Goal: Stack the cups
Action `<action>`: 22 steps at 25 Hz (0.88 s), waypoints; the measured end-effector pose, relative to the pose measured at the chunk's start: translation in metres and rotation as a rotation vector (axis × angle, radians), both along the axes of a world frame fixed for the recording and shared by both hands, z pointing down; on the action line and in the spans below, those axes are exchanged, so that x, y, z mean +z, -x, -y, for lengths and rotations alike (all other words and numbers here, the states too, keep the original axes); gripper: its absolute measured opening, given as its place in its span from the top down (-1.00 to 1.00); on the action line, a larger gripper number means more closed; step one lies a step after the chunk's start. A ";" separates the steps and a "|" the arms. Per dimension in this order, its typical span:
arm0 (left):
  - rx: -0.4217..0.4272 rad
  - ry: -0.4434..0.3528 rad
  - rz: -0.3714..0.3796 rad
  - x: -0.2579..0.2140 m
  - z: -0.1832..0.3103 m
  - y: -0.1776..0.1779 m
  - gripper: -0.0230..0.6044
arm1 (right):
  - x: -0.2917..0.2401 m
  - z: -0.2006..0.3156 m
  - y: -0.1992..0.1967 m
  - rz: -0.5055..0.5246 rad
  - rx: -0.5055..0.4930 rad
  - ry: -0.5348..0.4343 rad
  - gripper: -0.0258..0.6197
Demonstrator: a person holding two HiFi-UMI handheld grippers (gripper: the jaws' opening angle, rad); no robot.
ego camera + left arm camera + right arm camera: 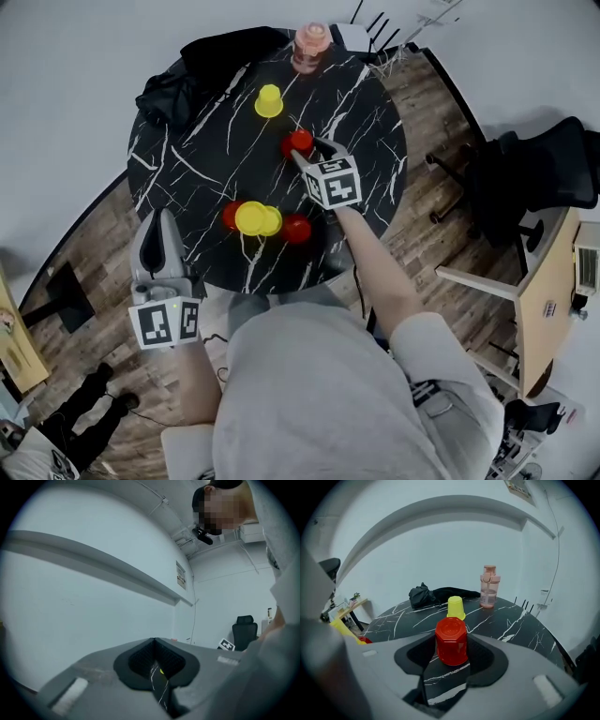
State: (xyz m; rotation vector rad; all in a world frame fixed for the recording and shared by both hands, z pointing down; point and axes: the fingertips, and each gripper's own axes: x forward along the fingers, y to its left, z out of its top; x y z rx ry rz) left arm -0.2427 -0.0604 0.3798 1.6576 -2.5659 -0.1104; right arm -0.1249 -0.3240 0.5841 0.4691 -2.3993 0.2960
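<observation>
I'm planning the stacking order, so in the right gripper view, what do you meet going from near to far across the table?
red cup → yellow cup → pink bottle

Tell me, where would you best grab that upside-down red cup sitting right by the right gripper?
Grip the red cup on its side wall about halfway up, one jaw either side, slanting down from the near side. It stands mouth-down on the table, so no rim is free, and its flat facets seat the pads. The right gripper clasps it that way.
</observation>
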 end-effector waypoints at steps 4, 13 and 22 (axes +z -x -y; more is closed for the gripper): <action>0.047 -0.012 0.005 -0.004 0.008 -0.001 0.91 | -0.028 -0.015 -0.012 0.062 0.025 0.003 0.28; 0.197 -0.034 0.012 -0.012 0.027 -0.010 0.91 | -0.091 -0.058 -0.045 0.175 0.093 -0.025 0.28; 0.328 -0.049 0.004 -0.014 0.035 -0.019 0.91 | -0.113 -0.109 -0.075 0.188 0.162 -0.011 0.28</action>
